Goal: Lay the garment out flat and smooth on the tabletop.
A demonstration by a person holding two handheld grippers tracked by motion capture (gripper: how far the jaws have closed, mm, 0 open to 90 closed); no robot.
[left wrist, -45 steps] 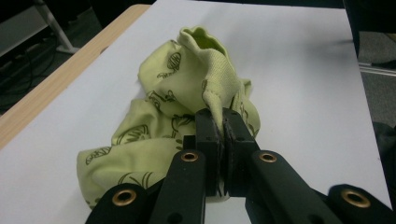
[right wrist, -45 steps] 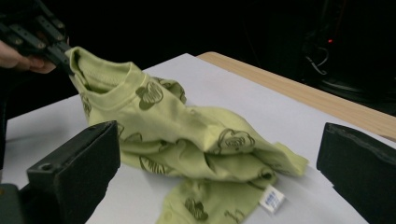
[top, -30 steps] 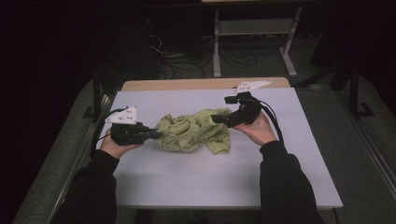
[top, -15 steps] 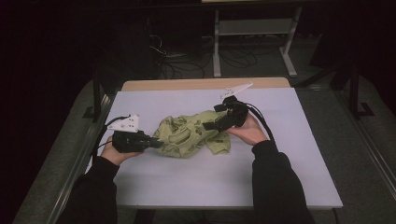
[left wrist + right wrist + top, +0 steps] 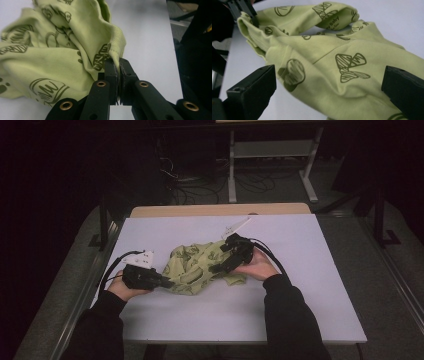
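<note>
1. Readable text: the garment (image 5: 332, 50) has "Baby" printed in dark olive near a folded edge, right gripper view; the word ahead of it is cut off by the fold. No other legible writing.
2. Garment look: light yellow-green knit, scattered dark olive sketch-style doodles (scribbled hearts, rounds, striped shapes). Ribbed hem with visible stitching in the left gripper view (image 5: 75, 45).
3. Garment state: crumpled, bunched in folds, not flat. One layer is lifted off the table (image 5: 300, 310) at the left gripper's pinch.
4. Position: garment (image 5: 200, 265) lies near the middle of the white table top, slightly toward the person's side.
5. Left gripper (image 5: 167, 283): at the garment's left edge, jaws pressed together, pinching the stitched hem between the pads (image 5: 119, 72).
6. Right gripper (image 5: 217, 268): over the garment's right half, jaws spread wide with cloth between them (image 5: 329, 95); not clamped on anything.
7. The left gripper also appears far off in the right gripper view, top left (image 5: 243, 10), gripping the garment's edge.
8. Count: one garment, two grippers, two hands, one table top.
9. Beyond the table: a desk frame (image 5: 270, 155) and loose cables (image 5: 200, 185) on the floor, dim.
</note>
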